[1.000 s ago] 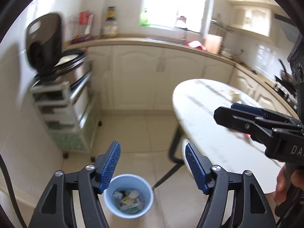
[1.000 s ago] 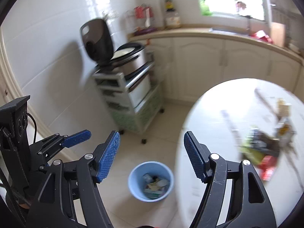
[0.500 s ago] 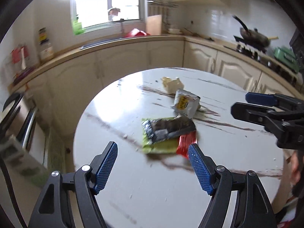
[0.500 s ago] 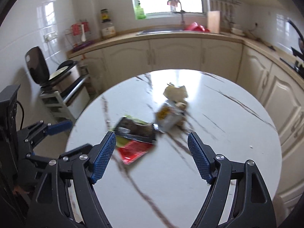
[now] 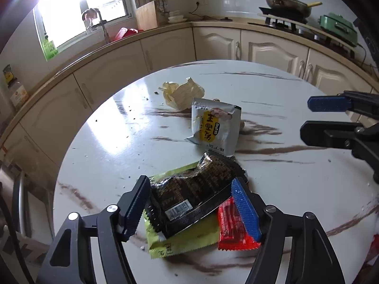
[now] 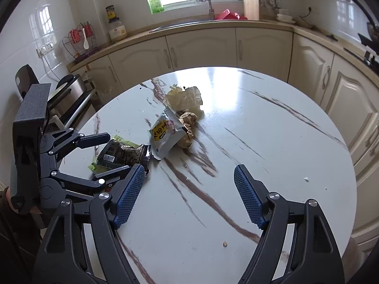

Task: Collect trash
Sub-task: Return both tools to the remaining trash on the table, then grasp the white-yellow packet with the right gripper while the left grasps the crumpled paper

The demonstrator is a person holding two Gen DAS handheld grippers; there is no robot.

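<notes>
On the round marble table (image 6: 272, 142) the left gripper (image 5: 191, 204) is down over a black wrapper (image 5: 196, 191) that lies on a green packet (image 5: 184, 236) beside a red one (image 5: 233, 227); its jaws have just been closing, the wrapper sits between the blue pads, but I cannot tell whether they press on it. The right gripper (image 6: 189, 195) hovers over bare tabletop with its jaws spread and nothing between them. Farther back lie a silver pouch (image 5: 214, 127) and crumpled yellow paper (image 5: 183, 92).
</notes>
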